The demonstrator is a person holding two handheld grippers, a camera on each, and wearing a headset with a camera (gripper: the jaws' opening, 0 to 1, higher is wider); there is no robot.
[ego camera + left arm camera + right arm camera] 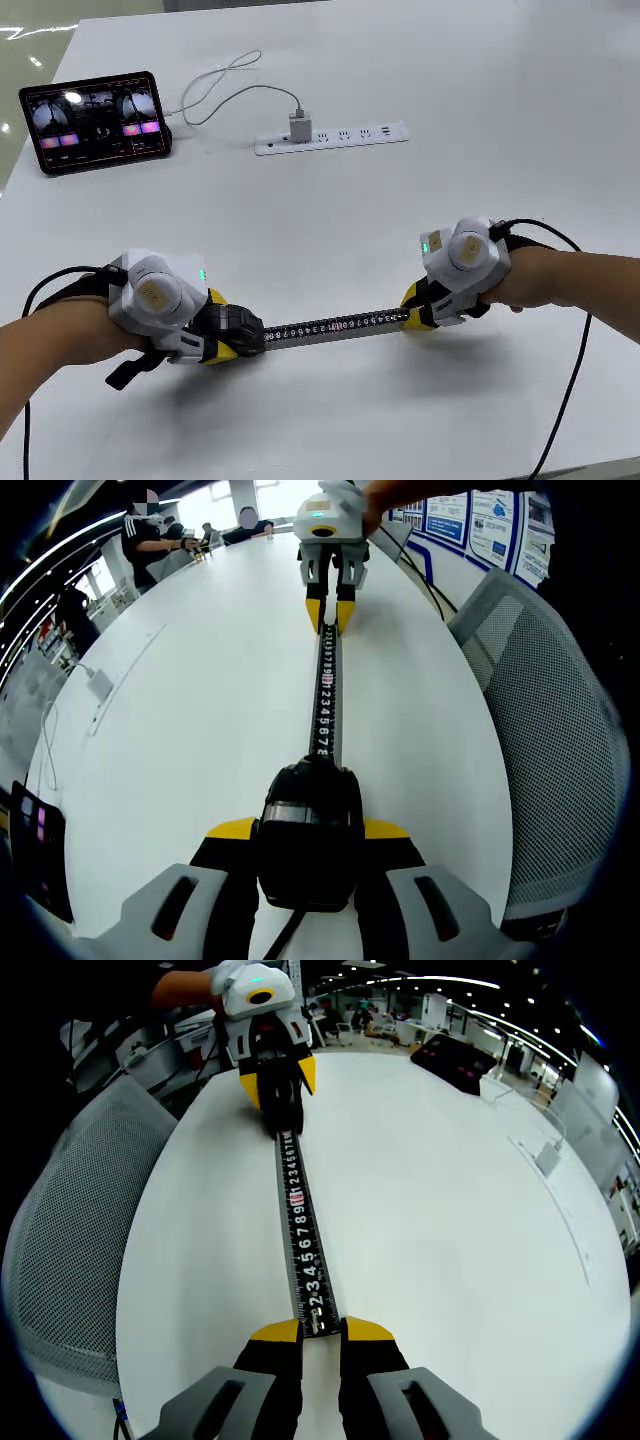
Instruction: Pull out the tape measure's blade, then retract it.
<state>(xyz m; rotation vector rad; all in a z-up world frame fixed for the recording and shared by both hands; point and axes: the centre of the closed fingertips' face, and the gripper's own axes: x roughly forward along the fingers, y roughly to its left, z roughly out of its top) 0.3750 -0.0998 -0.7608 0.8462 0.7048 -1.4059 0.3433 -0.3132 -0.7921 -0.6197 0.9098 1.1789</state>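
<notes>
The black tape measure case (236, 330) lies low over the white table, and my left gripper (222, 338) is shut on it. In the left gripper view the case (310, 830) sits between my yellow-tipped jaws. The dark blade (335, 326) with white numbers runs from the case to my right gripper (412, 308), which is shut on the blade's end. In the right gripper view the blade (302, 1245) stretches from my jaws to the left gripper (271, 1072) across the table. The left gripper view shows the blade (326, 695) reaching the right gripper (331, 608).
A tablet (95, 121) with a lit screen stands at the far left of the table (330, 190). A white power strip (332, 137) with a charger and cable lies at the back centre. A grey mesh chair (545, 720) stands beside the table's edge.
</notes>
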